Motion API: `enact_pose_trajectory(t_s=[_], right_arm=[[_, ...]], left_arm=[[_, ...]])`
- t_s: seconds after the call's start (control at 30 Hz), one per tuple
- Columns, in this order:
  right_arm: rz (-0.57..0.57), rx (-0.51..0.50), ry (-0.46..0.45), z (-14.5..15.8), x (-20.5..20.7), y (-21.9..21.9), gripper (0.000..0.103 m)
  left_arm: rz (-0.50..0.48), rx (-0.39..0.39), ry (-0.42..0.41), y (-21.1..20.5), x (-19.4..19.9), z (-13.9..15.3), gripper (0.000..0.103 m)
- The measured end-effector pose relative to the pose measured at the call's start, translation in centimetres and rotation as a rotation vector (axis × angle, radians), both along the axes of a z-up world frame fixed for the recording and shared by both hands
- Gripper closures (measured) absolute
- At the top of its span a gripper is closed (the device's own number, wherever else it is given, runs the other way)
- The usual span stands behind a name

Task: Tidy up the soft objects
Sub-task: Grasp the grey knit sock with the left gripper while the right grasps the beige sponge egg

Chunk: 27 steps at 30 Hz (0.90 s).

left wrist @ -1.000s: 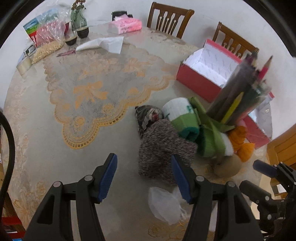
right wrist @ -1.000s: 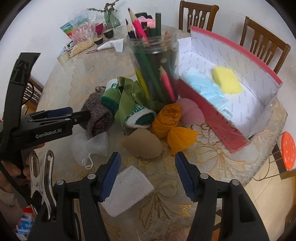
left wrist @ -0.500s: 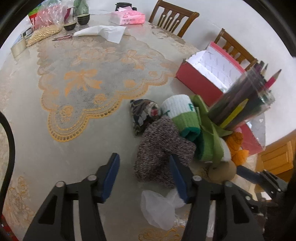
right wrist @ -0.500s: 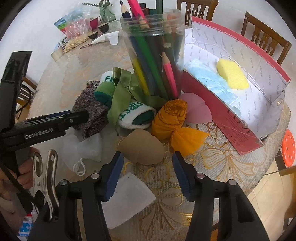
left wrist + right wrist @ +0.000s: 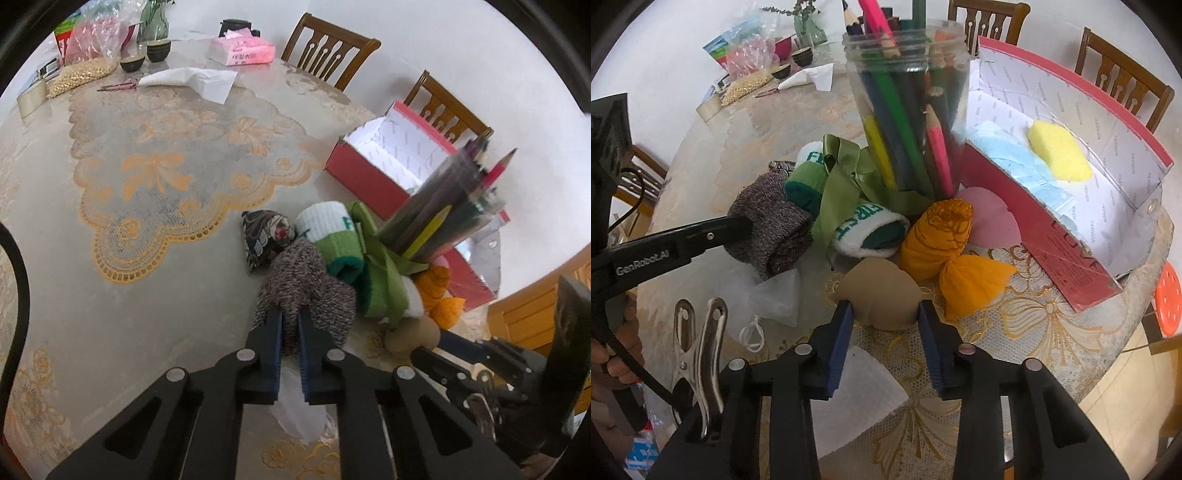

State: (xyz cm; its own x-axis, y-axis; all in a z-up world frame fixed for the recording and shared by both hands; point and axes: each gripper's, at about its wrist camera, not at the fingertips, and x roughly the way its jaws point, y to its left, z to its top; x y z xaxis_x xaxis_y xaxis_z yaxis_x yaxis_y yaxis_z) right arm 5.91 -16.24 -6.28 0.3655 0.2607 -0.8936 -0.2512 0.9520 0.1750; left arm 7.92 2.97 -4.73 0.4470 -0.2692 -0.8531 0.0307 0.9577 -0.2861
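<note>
— While the left claw (image 5: 290,325) sits clamped together on the grey knitted sock (image 5: 306,291), where does that sock lie?

— On the desk (image 5: 147,302), at the near edge of the soft pile, just beside a dark patterned pouch (image 5: 266,236) and touching the green-and-white sock (image 5: 332,236); a pinch of its knit is squeezed between the blue pads (image 5: 275,343)

— And the right claw (image 5: 884,314)?

— Its jaws are closing around the tan pad (image 5: 882,291), one blue pad on each side and touching its edges, though I cannot tell how hard they press

— What surrounds the tan pad?

— An orange cloth bundle (image 5: 945,243) lies to its right, a pink pad (image 5: 991,218) behind that, and a clear jar of coloured pencils (image 5: 908,118) stands upright further back with a green ribbon (image 5: 849,173) at its base

— Anything already put away?

— A yellow sponge (image 5: 1058,151) and a light blue cloth (image 5: 1012,158) lie inside the red box (image 5: 1067,251), which stands open on the right side of the desk
</note>
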Motion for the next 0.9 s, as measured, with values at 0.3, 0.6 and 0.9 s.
enact_pose_trajectory(t_s=[0.3, 0.6, 0.9], right_arm=[[-0.002, 0.003, -0.045, 1.1, -0.8, -0.4, 0.072], [0.012, 0.02, -0.067, 1.9, -1.9, -0.9, 0.073], [0.043, 0.04, -0.091, 2.9, -2.9, -1.0, 0.073]], left_arm=[[-0.002, 0.001, -0.055, -0.2, -1.6, 2.6, 0.097], [0.002, 0.002, -0.081, -0.1, -3.0, 4.3, 0.097], [-0.007, 0.003, -0.124, -0.3, -4.4, 6.4, 0.097]])
